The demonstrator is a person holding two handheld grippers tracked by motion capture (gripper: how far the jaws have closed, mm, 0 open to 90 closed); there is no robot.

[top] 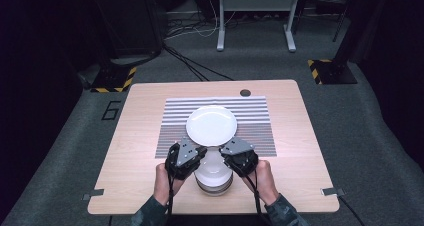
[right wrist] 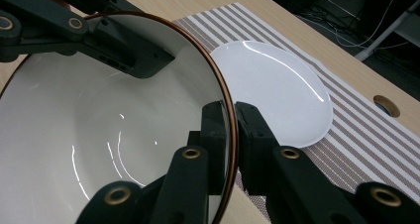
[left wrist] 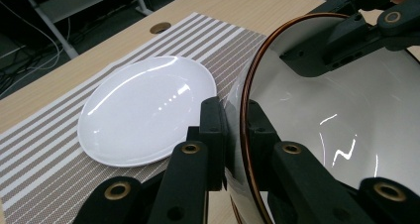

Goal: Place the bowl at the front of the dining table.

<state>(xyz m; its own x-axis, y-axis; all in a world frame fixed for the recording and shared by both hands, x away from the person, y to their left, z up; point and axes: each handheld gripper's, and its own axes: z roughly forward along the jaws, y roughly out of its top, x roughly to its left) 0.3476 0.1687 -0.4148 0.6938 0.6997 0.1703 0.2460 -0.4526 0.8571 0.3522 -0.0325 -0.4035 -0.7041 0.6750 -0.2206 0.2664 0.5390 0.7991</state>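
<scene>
Fingers (left wrist: 213,130) of left gripper (top: 186,158) and right gripper (top: 239,155) pinched tight on opposite rims of white bowl (top: 213,173), held near front edge of surface (top: 140,136), just short of plate (top: 211,124) on striped mat (top: 250,121). Best kept level, both hands moving together, rim grip steady.

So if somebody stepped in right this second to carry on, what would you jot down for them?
Left gripper: shut on the bowl's rim, one jaw inside, one outside.
Right gripper: shut on the opposite side of the same rim.
Bowl: white with a brown rim, at the table's near edge, just short of the striped mat; whether it is lifted is unclear.
White plate: empty, on the mat.
Done: both grips set.
Left: probably carrying the bowl to the plate.
</scene>
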